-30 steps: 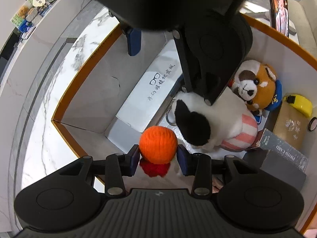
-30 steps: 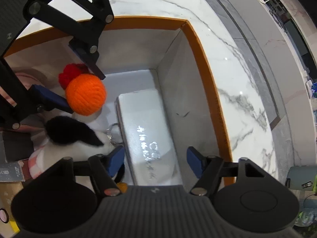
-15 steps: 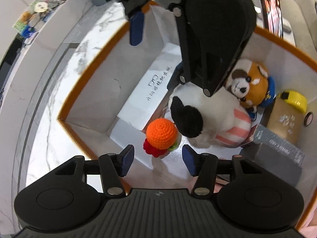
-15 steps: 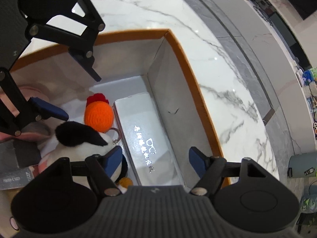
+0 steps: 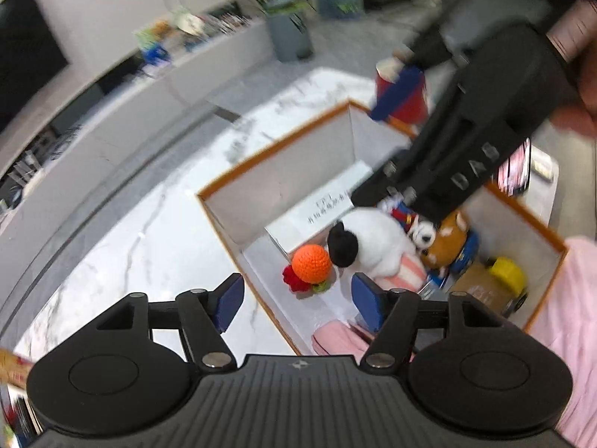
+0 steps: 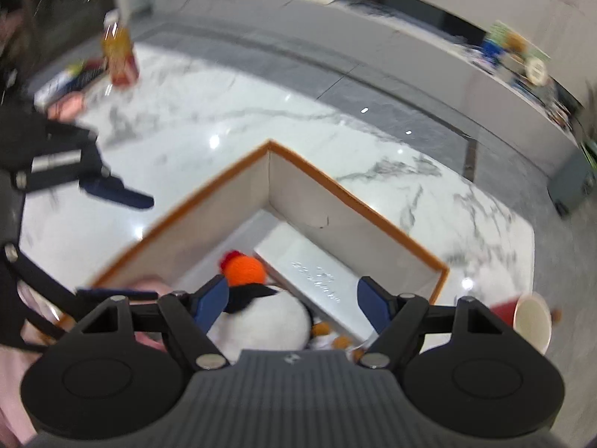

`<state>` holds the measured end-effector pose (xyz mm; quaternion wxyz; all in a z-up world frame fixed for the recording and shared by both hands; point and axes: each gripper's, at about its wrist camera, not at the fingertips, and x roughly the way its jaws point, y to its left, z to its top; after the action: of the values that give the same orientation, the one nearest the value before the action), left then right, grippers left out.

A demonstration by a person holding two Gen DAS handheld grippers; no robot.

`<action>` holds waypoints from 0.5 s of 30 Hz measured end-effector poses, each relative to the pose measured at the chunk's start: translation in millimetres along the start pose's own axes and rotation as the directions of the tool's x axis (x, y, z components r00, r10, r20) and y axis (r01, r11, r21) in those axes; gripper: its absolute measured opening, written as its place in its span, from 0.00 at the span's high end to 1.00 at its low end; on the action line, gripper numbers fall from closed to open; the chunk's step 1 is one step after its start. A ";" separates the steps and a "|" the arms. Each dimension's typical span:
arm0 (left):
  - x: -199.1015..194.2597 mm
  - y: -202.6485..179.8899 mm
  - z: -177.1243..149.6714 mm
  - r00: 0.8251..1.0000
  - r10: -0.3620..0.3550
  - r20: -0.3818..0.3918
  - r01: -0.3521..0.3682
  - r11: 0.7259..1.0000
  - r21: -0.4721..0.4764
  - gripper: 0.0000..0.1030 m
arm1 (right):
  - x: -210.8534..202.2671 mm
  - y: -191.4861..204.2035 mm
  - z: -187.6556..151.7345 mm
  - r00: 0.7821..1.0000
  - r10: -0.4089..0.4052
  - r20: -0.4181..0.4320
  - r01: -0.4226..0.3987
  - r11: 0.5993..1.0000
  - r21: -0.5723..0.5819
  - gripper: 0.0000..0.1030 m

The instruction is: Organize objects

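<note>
Two grippers, both empty, above one orange-rimmed storage box [image 5: 238, 183] standing on a white marble floor [image 5: 141, 231]. Left gripper [image 5: 294, 300]: jaws opening, blue pads set wide, nothing between them; the orange crocheted ball [image 5: 311, 263] with its red and green trim lies free below on the box floor, near the box's left wall as that camera shows it. Right gripper [image 6: 291, 298]: jaws opening too and likewise wide, gripping nothing, though the ball and the plush beneath show between its pads. Contents of box, as visible: flat white case with printed lettering [image 5: 328, 205] against the far wall; black-and-white plush [image 5: 369, 246] touching the ball; brown-and-white plush dog [image 5: 444, 235] just beside it; yellow item [image 5: 507, 272] and brown carton [image 5: 481, 291] at the far end; pink cloth [image 5: 335, 339] at the near edge. Outside the box: red paper cup [image 6: 526, 321] just beside one corner, juice bottle [image 6: 119, 56] well apart across the floor, other small items too blurred to name. Step in hand, by judgement: the ball is placed and let go, and both hands stand clear of the box. Next move would call for choosing a loose item outside the box, the cup being nearest the right gripper, bringing wide jaws around it and closing before carrying it over the rim.
</note>
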<state>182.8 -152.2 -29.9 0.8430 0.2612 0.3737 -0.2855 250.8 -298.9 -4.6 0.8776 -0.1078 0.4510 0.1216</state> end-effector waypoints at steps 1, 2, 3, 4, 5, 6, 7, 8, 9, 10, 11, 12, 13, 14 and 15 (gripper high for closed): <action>-8.7 -0.4 -3.6 0.999 0.017 0.030 -0.016 0.999 -0.037 0.21 | -7.8 4.9 -4.4 1.000 -0.005 0.019 0.004 0.999 0.032 0.24; -18.4 4.0 -7.1 0.998 0.032 0.063 -0.028 0.997 -0.073 0.20 | -19.2 9.1 -6.8 0.999 -0.012 0.039 0.010 0.998 0.058 0.24; -30.1 4.8 -11.3 0.993 0.054 0.101 -0.043 0.993 -0.107 0.19 | -25.8 14.3 -10.5 0.998 -0.021 0.060 0.016 0.996 0.086 0.23; -39.8 3.6 -16.6 0.987 0.081 0.135 -0.063 0.989 -0.136 0.18 | -32.4 21.2 -16.9 0.996 -0.035 0.079 0.027 0.994 0.110 0.22; -49.9 2.6 -20.9 0.981 0.112 0.160 -0.087 0.984 -0.157 0.12 | -40.2 27.5 -23.5 0.994 -0.055 0.097 0.042 0.991 0.130 0.22; -55.4 -1.6 -25.7 0.975 0.146 0.167 -0.118 0.979 -0.164 0.09 | -47.7 35.3 -31.4 0.990 -0.081 0.117 0.063 0.987 0.150 0.21; -60.5 -5.6 -30.7 0.967 0.179 0.179 -0.148 0.974 -0.172 0.08 | -59.0 44.3 -40.4 0.985 -0.108 0.137 0.085 0.982 0.166 0.20; -64.6 -9.5 -36.2 0.960 0.209 0.189 -0.174 0.967 -0.185 0.08 | -66.4 51.1 -49.0 0.979 -0.129 0.159 0.098 0.977 0.189 0.20; -69.0 -12.6 -41.3 0.953 0.234 0.192 -0.194 0.959 -0.205 0.08 | -72.5 56.9 -58.1 0.974 -0.144 0.176 0.103 0.970 0.221 0.19; -72.2 -14.4 -46.3 0.950 0.252 0.187 -0.206 0.950 -0.233 0.08 | -76.9 61.7 -66.4 0.971 -0.149 0.187 0.099 0.962 0.253 0.19; -74.0 -15.6 -51.5 0.947 0.265 0.179 -0.213 0.940 -0.265 0.08 | -80.1 66.9 -75.3 0.967 -0.155 0.200 0.094 0.954 0.285 0.19; -75.7 -16.4 -57.0 0.945 0.278 0.174 -0.217 0.928 -0.302 0.08 | -86.3 71.5 -83.4 0.963 -0.167 0.210 0.096 0.945 0.312 0.18; -76.9 -16.4 -62.7 0.942 0.288 0.171 -0.218 0.916 -0.338 0.08 | -88.2 76.9 -90.8 0.961 -0.177 0.213 0.100 0.938 0.331 0.17; -79.5 -16.3 -67.5 0.940 0.295 0.171 -0.218 0.905 -0.365 0.08 | -89.4 82.2 -98.1 0.959 -0.185 0.214 0.103 0.933 0.345 0.17; -81.3 -16.9 -73.3 0.936 0.306 0.171 -0.220 0.893 -0.393 0.08 | -91.4 87.6 -106.0 0.956 -0.197 0.218 0.108 0.925 0.363 0.17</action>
<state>90.8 -92.9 -13.2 0.9451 0.1124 0.2820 -0.1211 90.9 -258.1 2.8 0.9394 0.0298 0.3410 -0.0166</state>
